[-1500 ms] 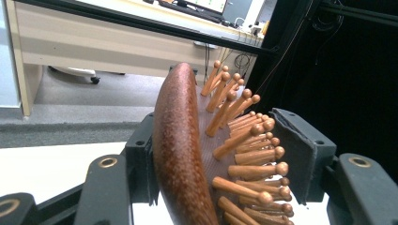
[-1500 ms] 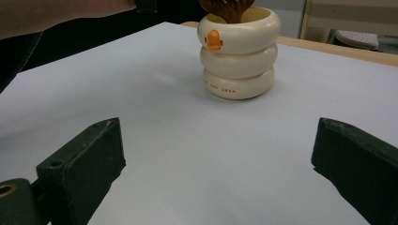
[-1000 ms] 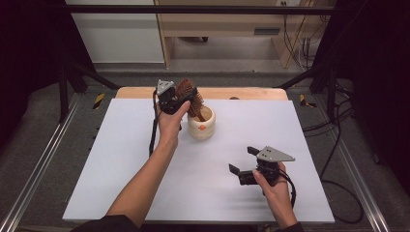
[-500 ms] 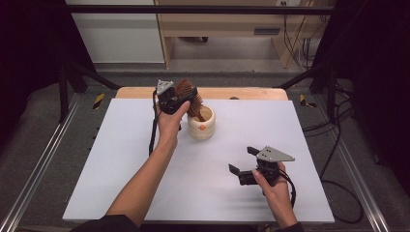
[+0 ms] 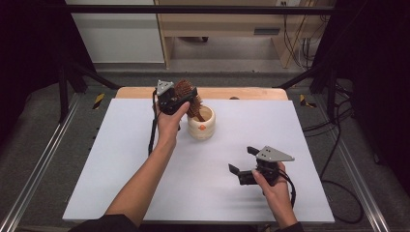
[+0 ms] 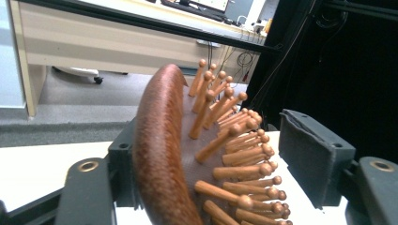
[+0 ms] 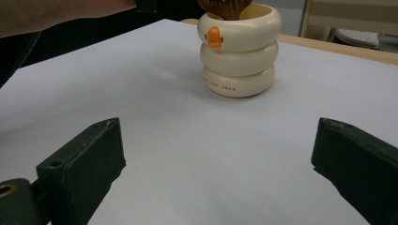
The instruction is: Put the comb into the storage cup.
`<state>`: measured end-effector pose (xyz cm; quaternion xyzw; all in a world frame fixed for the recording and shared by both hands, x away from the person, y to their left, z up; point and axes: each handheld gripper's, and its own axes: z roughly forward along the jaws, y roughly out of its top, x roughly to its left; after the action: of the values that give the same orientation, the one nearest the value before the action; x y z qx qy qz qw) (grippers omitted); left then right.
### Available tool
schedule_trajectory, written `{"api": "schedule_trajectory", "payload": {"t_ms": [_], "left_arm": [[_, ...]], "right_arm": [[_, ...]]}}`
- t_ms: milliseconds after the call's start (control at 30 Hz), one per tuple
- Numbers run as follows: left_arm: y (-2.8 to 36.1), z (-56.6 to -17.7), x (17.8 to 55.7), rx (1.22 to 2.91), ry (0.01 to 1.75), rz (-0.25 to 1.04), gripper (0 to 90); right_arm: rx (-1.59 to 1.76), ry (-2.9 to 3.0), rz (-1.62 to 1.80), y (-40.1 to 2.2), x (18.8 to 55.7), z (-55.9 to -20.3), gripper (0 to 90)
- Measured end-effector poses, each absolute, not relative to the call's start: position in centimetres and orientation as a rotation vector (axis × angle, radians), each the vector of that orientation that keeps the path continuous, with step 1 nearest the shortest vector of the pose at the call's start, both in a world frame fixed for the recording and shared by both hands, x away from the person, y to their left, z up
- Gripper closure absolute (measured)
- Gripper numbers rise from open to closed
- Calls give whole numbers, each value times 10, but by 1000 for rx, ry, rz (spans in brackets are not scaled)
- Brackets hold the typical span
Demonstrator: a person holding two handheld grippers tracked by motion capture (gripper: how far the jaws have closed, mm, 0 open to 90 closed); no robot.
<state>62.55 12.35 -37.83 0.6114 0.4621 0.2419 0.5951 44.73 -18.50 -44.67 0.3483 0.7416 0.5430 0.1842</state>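
A brown wooden hairbrush (image 5: 183, 88) stands with its handle in a cream ring-shaped cup (image 5: 202, 124) at the back of the white table. My left gripper (image 5: 189, 99) is around the brush head. Its jaws have just been opening: in the left gripper view the brush's back (image 6: 162, 154) lies against the left pad, while a gap separates the peg bristles (image 6: 234, 154) from the right pad (image 6: 309, 159). My right gripper (image 5: 241, 160) rests open near the front right with nothing between its jaws (image 7: 216, 159), facing the cup (image 7: 239, 56) and the brush handle (image 7: 225, 7).
The white tabletop (image 5: 121, 159) sits on a wooden board whose edge (image 5: 241, 93) shows at the back. Metal rails (image 5: 38, 164) run along the left side, and cables (image 5: 338, 145) trail on the floor to the right. A desk (image 5: 217, 29) stands beyond.
The left gripper's jaws stand slightly wider around the brush head. Both hands, the cup and the brush are where they were.
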Motion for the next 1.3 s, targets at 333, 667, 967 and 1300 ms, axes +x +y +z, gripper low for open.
{"api": "schedule_trajectory", "payload": {"t_ms": [333,667,967,1300], "left_arm": [[123,-377,625,1395,1082,565,253],[120,-375,624,1404,1078,579,159],[117,-373,620,1417,1077,618,100],[114,-374,617,1422,1074,636,48]], "right_arm": [[973,2080,1537,-186,447,-444,34],[965,2075,1541,-189,447,-443,34],[969,2072,1544,-189,447,-443,34],[965,2074,1545,-190,447,-443,34]]}}
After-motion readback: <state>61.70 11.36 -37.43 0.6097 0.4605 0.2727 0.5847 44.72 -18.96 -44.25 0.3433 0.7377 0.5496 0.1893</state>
